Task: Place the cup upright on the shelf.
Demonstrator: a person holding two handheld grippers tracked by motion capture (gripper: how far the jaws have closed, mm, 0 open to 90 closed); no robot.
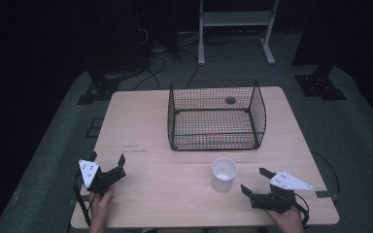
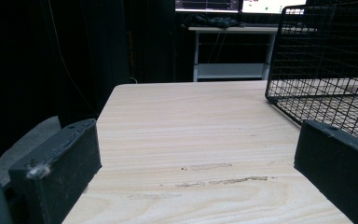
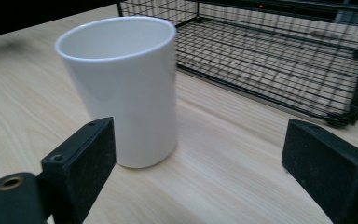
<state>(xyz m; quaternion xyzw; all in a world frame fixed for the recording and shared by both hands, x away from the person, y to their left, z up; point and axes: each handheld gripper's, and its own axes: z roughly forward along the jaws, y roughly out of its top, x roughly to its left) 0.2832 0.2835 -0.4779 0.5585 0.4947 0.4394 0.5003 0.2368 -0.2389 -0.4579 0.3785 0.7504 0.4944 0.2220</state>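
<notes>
On my far left I've got the left hand-held gripper (image 1: 108,164) sitting low at the near-left corner of the surface (image 1: 141,126), jaws spread wide with nothing but bare wood between them, aimed roughly toward the basket (image 1: 216,116). Moving right, the white cup (image 1: 223,174) stands upright on the surface, long axis vertical, mouth facing straight up, just in front of the basket's near wall but not touching it. The basket itself sits toward the back middle. Far right, my right hand-held gripper (image 1: 253,180) is released too, jaws apart and pointing left at the cup; in the right gripper view the cup (image 3: 121,88) is just past the left jaw, not gripped.
</notes>
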